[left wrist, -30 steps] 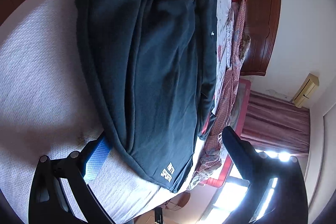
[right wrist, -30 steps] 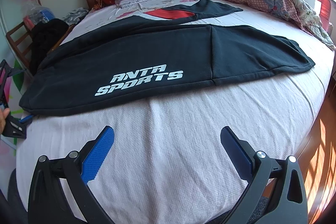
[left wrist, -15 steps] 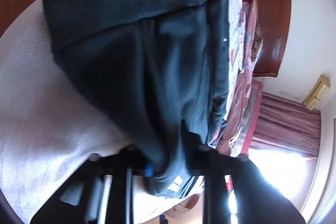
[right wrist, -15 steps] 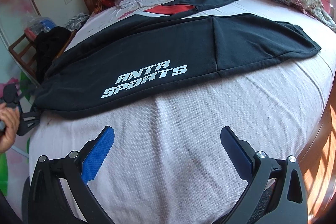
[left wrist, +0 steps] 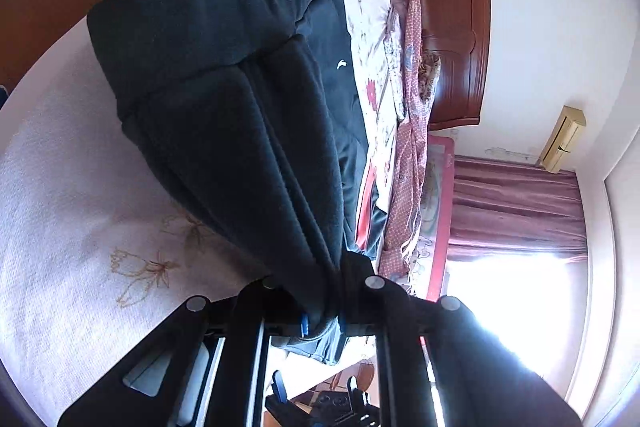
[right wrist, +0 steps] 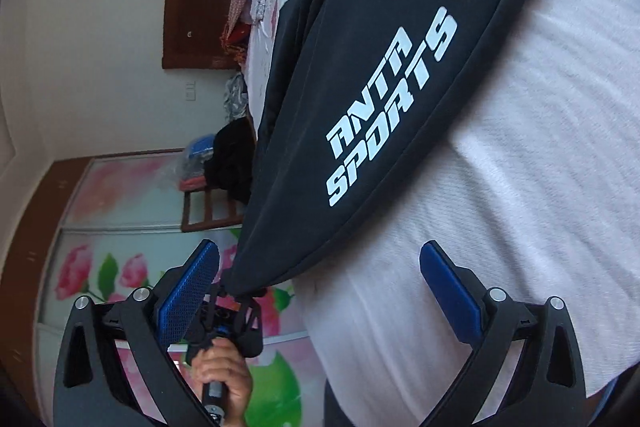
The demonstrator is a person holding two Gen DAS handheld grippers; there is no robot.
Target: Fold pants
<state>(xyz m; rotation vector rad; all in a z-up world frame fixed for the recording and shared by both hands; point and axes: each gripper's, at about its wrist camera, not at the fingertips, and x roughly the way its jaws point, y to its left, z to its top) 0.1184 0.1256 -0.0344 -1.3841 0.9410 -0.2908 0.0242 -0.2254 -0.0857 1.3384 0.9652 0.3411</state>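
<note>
Left gripper (left wrist: 321, 323): jaws clamping hem of dark pants (left wrist: 240, 107), lifting that end clear of bed (left wrist: 72, 211). Right gripper (right wrist: 320, 291): jaws standing apart, empty, facing printed pants leg lying on bed.

White-sheeted bed (left wrist: 60, 187), dark pants (left wrist: 224, 99) across it, patterned blanket (left wrist: 414, 131) along far edge

Pants (left wrist: 240, 115) on bed (left wrist: 72, 187)

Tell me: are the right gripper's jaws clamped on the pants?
No: the right gripper stands wide open with the pants leg end between its blue pads, untouched.
</note>
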